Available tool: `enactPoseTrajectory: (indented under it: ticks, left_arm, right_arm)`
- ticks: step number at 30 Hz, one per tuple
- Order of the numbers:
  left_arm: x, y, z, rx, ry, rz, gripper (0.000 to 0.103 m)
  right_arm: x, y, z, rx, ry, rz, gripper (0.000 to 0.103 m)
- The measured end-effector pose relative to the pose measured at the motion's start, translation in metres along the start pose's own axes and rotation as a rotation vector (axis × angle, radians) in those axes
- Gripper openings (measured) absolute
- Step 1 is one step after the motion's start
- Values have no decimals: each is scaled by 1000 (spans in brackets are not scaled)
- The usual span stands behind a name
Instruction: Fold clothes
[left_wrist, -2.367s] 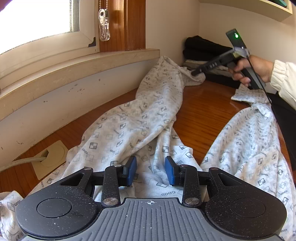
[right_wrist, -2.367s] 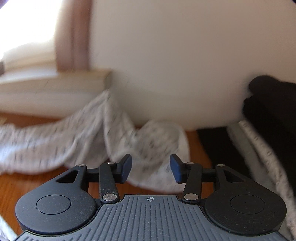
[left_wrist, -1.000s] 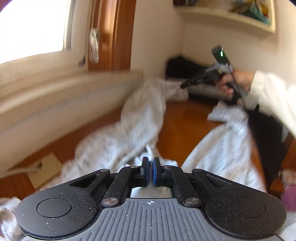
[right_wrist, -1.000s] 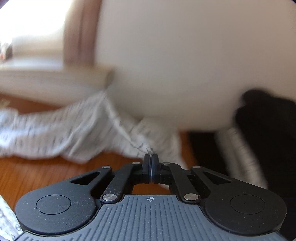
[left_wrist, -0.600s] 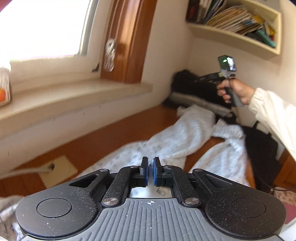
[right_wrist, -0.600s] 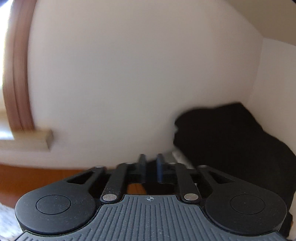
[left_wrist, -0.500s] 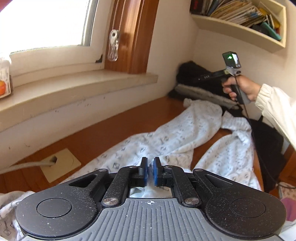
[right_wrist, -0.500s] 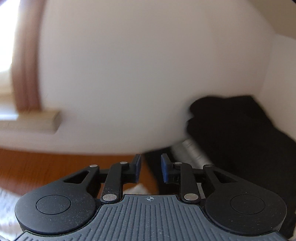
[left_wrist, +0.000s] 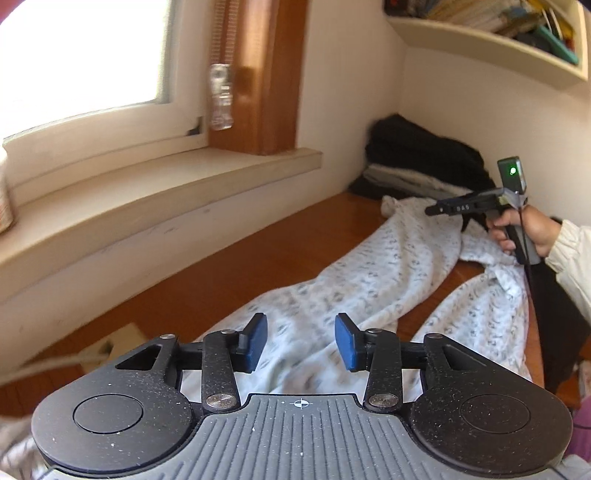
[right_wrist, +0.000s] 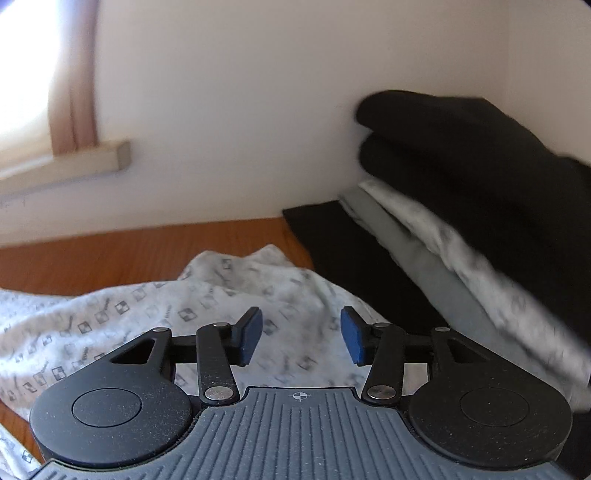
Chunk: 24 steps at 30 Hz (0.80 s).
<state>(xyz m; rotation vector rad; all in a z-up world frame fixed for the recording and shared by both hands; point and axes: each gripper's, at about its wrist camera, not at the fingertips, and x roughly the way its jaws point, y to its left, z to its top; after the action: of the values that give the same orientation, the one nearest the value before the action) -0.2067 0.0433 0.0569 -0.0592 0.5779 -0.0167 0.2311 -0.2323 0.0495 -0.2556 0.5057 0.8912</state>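
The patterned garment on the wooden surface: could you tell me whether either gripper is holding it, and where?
Nothing is held. Both the left gripper and right gripper have open jaws above the patterned garment.

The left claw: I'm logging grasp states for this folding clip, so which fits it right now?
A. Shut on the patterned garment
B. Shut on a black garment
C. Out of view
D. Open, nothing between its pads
D. The left claw has its blue pads spread well apart, and the patterned garment lies on the wooden surface beyond them, not pinched.
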Motion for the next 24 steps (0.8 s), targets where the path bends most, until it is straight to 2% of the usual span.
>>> enactPoseTrajectory:
  ticks: [3, 7, 11, 15, 18, 20, 21, 22, 24]
  left_arm:
    - [23, -19, 20, 44, 38, 3, 51]
    - [61, -47, 46, 103, 76, -4, 53]
    - [102, -78, 61, 148, 111, -40, 55]
    - [143, -106, 70, 176, 147, -70, 53]
    - [165, -117, 72, 210, 158, -43, 44]
    - [176, -120, 74, 230, 161, -18, 21]
    - [181, -121, 74, 240, 163, -7, 6]
    - [183, -122, 76, 259, 164, -8, 1]
    - [184, -122, 82, 279, 151, -1, 1]
  right_arm:
    - [-1, -15, -9, 71, -31, 31, 53]
    - [-3, -21, -10, 111, -67, 67, 54]
    - [-5, -19, -9, 117, -76, 51, 54]
    - [-4, -18, -9, 101, -68, 54, 54]
    - [-5, -19, -10, 104, -82, 51, 54]
    - [-7, -19, -11, 109, -93, 50, 54]
    - [-8, -20, -11, 111, -97, 50, 54]
    - [-9, -20, -11, 112, -101, 49, 54]
    - [-10, -20, -12, 115, -109, 46, 54]
